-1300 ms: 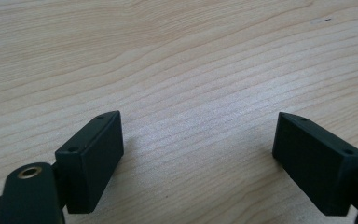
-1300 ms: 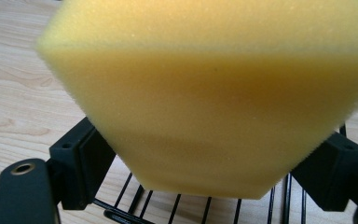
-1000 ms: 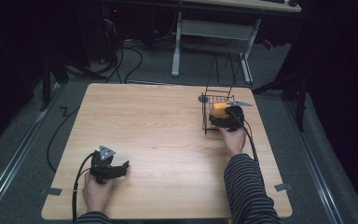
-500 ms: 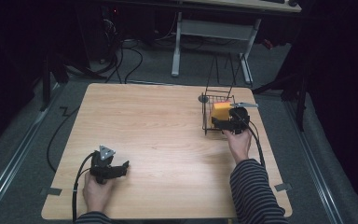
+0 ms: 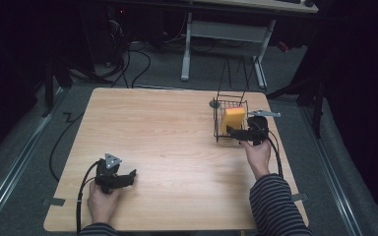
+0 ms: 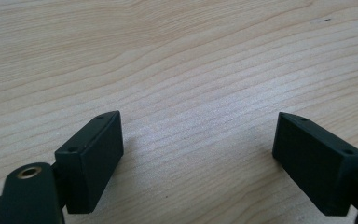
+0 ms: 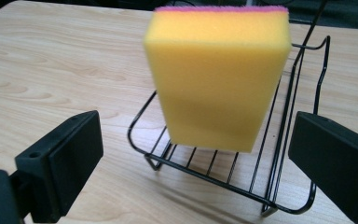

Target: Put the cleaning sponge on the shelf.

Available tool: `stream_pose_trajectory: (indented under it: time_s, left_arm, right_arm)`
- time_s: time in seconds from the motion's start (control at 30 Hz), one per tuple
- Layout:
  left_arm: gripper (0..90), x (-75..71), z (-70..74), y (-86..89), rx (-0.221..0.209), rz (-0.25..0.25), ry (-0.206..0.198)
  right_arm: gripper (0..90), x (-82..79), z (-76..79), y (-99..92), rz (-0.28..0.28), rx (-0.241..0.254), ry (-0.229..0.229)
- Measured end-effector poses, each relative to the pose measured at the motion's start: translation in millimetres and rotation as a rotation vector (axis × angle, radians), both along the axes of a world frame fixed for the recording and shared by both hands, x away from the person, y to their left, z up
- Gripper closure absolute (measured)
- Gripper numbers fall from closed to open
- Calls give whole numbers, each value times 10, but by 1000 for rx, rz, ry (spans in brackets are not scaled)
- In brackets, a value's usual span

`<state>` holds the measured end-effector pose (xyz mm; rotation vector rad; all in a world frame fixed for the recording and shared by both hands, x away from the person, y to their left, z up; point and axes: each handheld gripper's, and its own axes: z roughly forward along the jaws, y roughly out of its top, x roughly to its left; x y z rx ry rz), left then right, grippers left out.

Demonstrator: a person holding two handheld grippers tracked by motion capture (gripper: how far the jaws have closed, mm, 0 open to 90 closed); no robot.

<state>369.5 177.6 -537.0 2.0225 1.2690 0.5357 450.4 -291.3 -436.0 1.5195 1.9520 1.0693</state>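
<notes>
No readable brand or writing anywhere. Yellow sponge (image 7: 219, 77) stands upright in black wire rack (image 7: 279, 182), right of centre in high view. Right tool (image 5: 239, 133), lower right of rack, jaws wide w/ nothing gripped, just been opening/closing. Right gripper view adds sponge's pink top edge. Left tool (image 6: 198, 165) wide over bare surface (image 6: 177, 56), lower left.

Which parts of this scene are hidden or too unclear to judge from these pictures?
- Sponge: its back face, turned away in the right gripper view; a pink edge shows on top.
- Wire rack: its tall part, cut off by the top edge.
- Small dark disc beside the rack: too small in the high view.
</notes>
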Motion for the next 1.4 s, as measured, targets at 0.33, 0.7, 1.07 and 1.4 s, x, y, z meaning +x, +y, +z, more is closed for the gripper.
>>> stream_pose_trajectory:
  time_s: [0.33,0.7,1.07,1.4]
  left_arm:
    - [168,0,0,0,0,0,0]
    - [167,1,0,1,-1,0,0]
    - [167,1,0,1,-2,0,0]
    - [167,1,0,0,-2,0,0]
  right_arm:
    - [43,-171,152,-3,12,17,-35]
    - [86,-374,268,-145,4,50,-59]
    - [122,-553,355,-262,11,69,-84]
    - [141,-792,355,-388,13,95,-104]
